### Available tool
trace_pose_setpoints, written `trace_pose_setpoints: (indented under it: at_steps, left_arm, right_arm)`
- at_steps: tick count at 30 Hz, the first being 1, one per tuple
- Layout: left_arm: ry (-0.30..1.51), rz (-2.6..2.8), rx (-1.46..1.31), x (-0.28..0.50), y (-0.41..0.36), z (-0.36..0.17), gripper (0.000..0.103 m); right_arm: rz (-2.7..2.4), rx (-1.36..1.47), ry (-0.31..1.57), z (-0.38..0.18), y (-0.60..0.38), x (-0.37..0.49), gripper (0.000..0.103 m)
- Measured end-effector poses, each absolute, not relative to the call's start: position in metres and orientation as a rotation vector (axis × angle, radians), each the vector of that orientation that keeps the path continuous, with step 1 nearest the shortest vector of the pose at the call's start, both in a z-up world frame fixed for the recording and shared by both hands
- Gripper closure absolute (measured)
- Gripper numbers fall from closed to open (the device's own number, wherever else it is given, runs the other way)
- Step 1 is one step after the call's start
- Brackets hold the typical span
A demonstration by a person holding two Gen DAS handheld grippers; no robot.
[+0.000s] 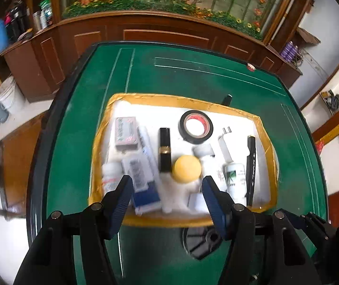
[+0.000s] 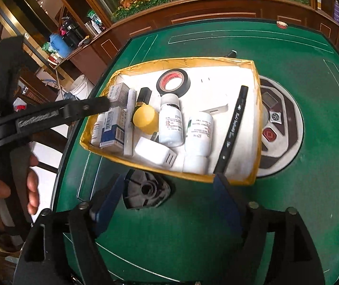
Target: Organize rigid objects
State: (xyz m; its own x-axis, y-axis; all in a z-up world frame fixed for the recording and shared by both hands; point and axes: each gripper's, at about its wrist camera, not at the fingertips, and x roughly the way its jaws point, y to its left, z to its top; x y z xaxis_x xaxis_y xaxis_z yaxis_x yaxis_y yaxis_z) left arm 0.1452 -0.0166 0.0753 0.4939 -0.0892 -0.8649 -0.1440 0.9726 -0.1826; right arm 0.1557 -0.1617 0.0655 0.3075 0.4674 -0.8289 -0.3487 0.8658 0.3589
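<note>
A shallow box with a yellow-brown rim [image 1: 186, 101] [image 2: 145, 165] sits on the green table [image 1: 193, 78]. Inside it lie a black tape roll [image 1: 182, 128] [image 2: 187, 82], a yellow ball [image 1: 186, 168] [image 2: 144, 120], a black lipstick [image 1: 164, 149] [image 2: 143, 95], a black pen [image 1: 251, 166] [image 2: 232, 128], two white bottles [image 2: 170, 123] [image 2: 199, 133], a white charger [image 2: 155, 153] and small cartons [image 1: 125, 130] [image 2: 112, 128]. My left gripper [image 1: 167, 182] hovers open over the box's near side. My right gripper [image 2: 170, 180] stands open above the near rim. Neither holds anything.
A black round hub [image 1: 202, 239] [image 2: 145, 190] is set in the table just in front of the box. A control panel [image 2: 276, 118] lies beside the box's right wall. A hand [image 2: 3, 185] holds the left tool. A wooden cabinet [image 1: 164, 35] stands behind the table.
</note>
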Motion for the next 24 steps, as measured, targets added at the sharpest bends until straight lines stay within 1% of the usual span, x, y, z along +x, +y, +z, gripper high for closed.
trace_pose_setpoints:
  at_steps: [1,3,7,9,11,13,15,17,19,22,24]
  left_arm:
    - [1.065,0.030,-0.275,0.138,-0.014,0.076,0.039]
    - [1.076,0.041,-0.307,0.127,-0.011,0.076,0.039]
    - [1.071,0.075,-0.293,0.103,-0.014,0.077,0.039]
    - [1.068,0.098,-0.273,0.091,-0.017,0.078,0.038]
    - [1.062,0.115,-0.244,0.082,-0.022,0.080,0.032]
    - [1.052,0.140,-0.207,0.076,-0.026,0.081,0.023]
    - [1.045,0.143,-0.191,0.073,-0.028,0.080,0.021]
    - [1.042,0.141,-0.177,0.073,-0.028,0.080,0.017]
    - [1.027,0.142,-0.160,0.071,-0.028,0.082,0.007]
    - [0.999,0.142,-0.129,0.071,-0.023,0.085,0.001]
    - [1.009,0.147,-0.108,0.074,-0.019,0.085,0.001]
  right_arm:
    - [0.541,0.119,1.137,0.066,-0.164,0.153,0.021]
    - [0.538,0.110,1.136,0.065,-0.165,0.152,0.015]
    - [0.538,0.098,1.138,0.064,-0.172,0.143,0.007]
    - [0.538,0.101,1.140,0.064,-0.175,0.140,0.000]
    - [0.534,0.094,1.139,0.067,-0.175,0.136,0.000]
    - [0.533,0.081,1.134,0.070,-0.174,0.133,0.000]
    - [0.524,0.057,1.118,0.076,-0.172,0.130,0.000]
    - [0.500,0.039,1.104,0.081,-0.171,0.128,0.000]
    - [0.476,0.032,1.097,0.085,-0.170,0.126,0.000]
    - [0.422,0.024,1.076,0.092,-0.170,0.125,0.000]
    - [0.381,0.032,1.080,0.094,-0.170,0.126,0.000]
